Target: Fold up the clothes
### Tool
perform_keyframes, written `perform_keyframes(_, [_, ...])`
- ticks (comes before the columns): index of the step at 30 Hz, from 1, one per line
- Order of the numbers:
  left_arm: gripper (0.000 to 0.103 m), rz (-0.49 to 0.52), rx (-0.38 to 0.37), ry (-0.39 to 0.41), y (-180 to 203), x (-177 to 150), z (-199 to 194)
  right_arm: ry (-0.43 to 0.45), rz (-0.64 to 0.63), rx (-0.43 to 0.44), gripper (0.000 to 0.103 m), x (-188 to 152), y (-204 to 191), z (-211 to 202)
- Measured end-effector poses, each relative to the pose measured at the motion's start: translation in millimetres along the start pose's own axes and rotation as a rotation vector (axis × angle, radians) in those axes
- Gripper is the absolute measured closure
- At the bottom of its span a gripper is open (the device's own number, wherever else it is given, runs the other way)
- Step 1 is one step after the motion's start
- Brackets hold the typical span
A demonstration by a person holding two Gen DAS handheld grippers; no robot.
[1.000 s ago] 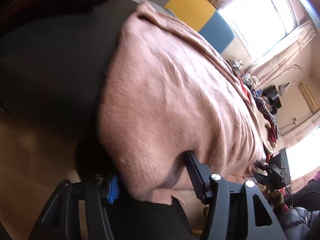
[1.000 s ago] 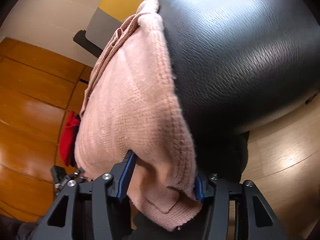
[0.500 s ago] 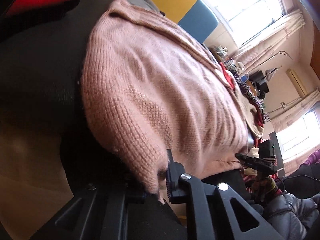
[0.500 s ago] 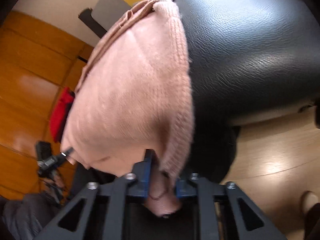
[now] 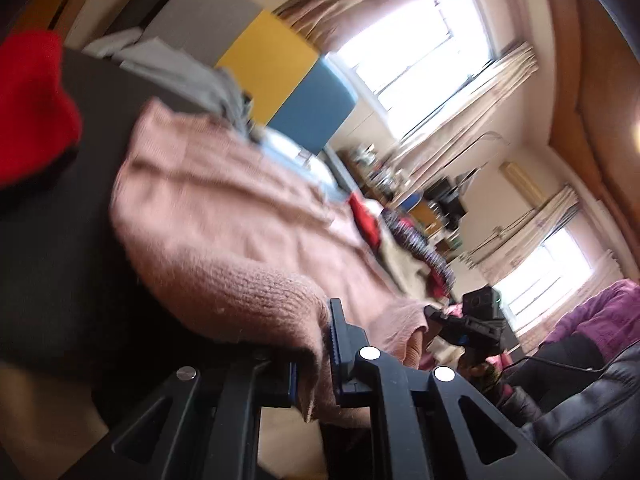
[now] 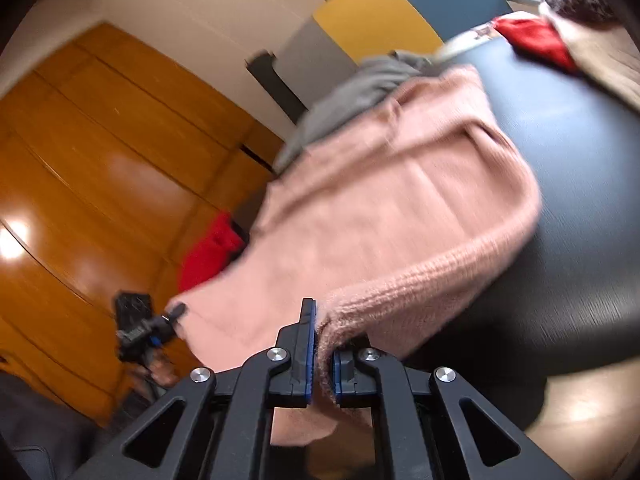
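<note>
A: What's nearest the lens on each side?

B: The left tool (image 5: 314, 364), clamped on one corner of the pink knit sweater (image 5: 224, 240). Its jaws have just been closing, and the knit is bunched between the blue pads. The right tool (image 6: 322, 354) is the same: pressed together on another corner of the sweater's ribbed hem, cloth pinched between its pads.

A: And where does the sweater lie?

B: Its near edge is lifted in both tools; the rest drapes back over a black leather cushion (image 6: 568, 216), which looks like a seat or ottoman. Both views are blurred.

A: What sits just past it?

B: A grey garment (image 6: 352, 96) at the sweater's far end, touching it. A red cloth (image 5: 32, 104) lies on the cushion's left side in the left view. Another red piece (image 6: 536, 40) lies at the far right in the right view.

A: Further off?

B: A panel of grey, yellow and blue blocks (image 5: 276, 68) against the wall, bright curtained windows (image 5: 424, 48), and orange wooden cupboard doors (image 6: 100, 152).
</note>
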State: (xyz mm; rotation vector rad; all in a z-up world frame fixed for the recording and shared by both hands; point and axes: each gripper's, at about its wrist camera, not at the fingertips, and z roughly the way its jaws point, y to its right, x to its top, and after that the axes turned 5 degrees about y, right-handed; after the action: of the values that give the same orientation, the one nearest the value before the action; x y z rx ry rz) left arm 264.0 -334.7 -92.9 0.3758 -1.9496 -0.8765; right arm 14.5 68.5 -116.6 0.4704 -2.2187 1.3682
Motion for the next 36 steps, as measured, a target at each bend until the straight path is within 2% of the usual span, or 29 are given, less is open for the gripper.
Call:
perform_keyframes(2, [0.093,0.010,-0.030,0.024,2.2,19.2,6.1,0.027,-0.006,0.024,0.096,5.2,-14.0,4.8])
perform_keyframes(4, [0.093,0.033,-0.042,0.035,2.5,39.2,14.8,0.048,-0.011,0.036,0.096,24.5,-14.3,-0.7])
perform_keyframes(9, [0.093,0.012,-0.004,0.043,-25.5,92.7,60.3,0.093,-0.012,0.029,0.096,84.7,2.7,-0.2])
perform_keyframes(12, [0.093,-0.096,0.099,-0.014,-77.6,112.0,106.0,0.082,0.048,-0.035,0.095,112.7,43.6,28.1])
perform_keyframes(15, [0.093,-0.204,0.212,-0.129,-128.6,100.7,145.1,0.025,0.108,-0.121,0.095,112.6,82.8,59.5])
perform_keyframes(16, [0.094,-0.219,0.223,-0.151,-137.5,93.2,150.2,0.001,0.129,-0.146,0.095,109.3,94.5,67.5])
perform_keyframes(17, [0.094,-0.219,0.206,-0.140,-138.5,87.0,146.4,-0.022,0.151,-0.171,0.096,106.1,106.3,75.6])
perform_keyframes(19, [0.094,-0.221,0.188,-0.131,-134.2,76.7,131.6,-0.025,0.145,-0.159,0.099,94.8,108.9,71.4])
perform_keyframes(25, [0.094,-0.207,0.149,-0.134,-111.6,50.5,89.5,-0.076,0.074,-0.096,0.095,70.6,80.6,51.2])
perform_keyframes(27, [0.094,-0.204,0.071,-0.107,-99.5,58.3,77.2,-0.101,0.044,-0.072,0.095,66.7,68.4,49.2])
perform_keyframes(30, [0.094,-0.211,-0.044,-0.046,-86.5,80.6,67.7,-0.047,0.033,-0.003,0.095,83.7,53.7,46.0])
perform_keyframes(32, [0.091,-0.277,-0.107,0.026,-94.2,103.5,71.7,0.025,0.052,0.050,0.095,101.7,51.1,42.3])
perform_keyframes(33, [0.087,-0.363,-0.108,0.058,-109.1,113.2,77.2,0.074,0.075,0.054,0.095,113.2,54.2,41.3])
perform_keyframes(35, [0.074,-0.546,-0.074,0.109,-146.3,126.9,90.7,0.143,0.157,0.030,0.093,130.2,70.8,47.5])
perform_keyframes(36, [0.066,-0.618,-0.046,0.127,-165.5,130.2,98.1,0.137,0.208,0.015,0.087,133.0,84.4,54.6])
